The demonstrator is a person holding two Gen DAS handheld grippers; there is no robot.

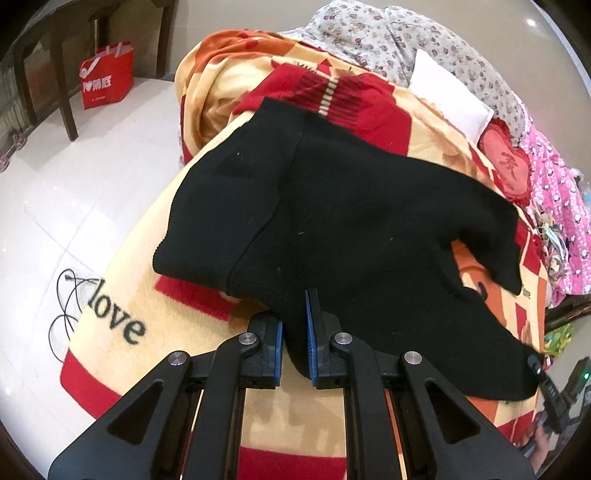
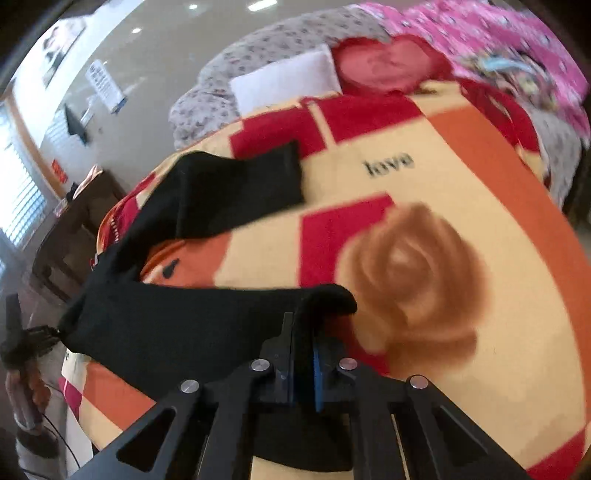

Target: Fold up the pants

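Black pants (image 1: 332, 206) are spread across a bed covered by a red, orange and cream blanket (image 1: 122, 295) printed with the word "love". In the left wrist view, the left tool (image 1: 294, 332) is clamped on a bunched edge of the pants, black fabric pinched between the blue pads (image 1: 308, 332), with the garment fanning out ahead and to the right over the blanket. A seam line is seen running down the cloth near its left side. In the right wrist view, the right tool (image 2: 303, 354) is closed on another part of the pants (image 2: 177, 325), a fold of fabric rising over the fingertips; the view is motion-blurred. From there the cloth is stretched leftward, and one leg is laid further back on the blanket (image 2: 480, 184), its hem near the printed word. A large brown rose pattern is seen just right of the right tool. At the head of the bed, a white pillow (image 1: 447, 99), a red heart-shaped cushion (image 1: 506, 158), a grey floral quilt (image 1: 369, 33) and pink bedding (image 1: 561, 206) are piled. A red shopping bag (image 1: 107, 77) stands on the pale tiled floor (image 1: 74, 184) beside dark chair legs, and a black cable (image 1: 64, 310) is looped on the floor by the bed.
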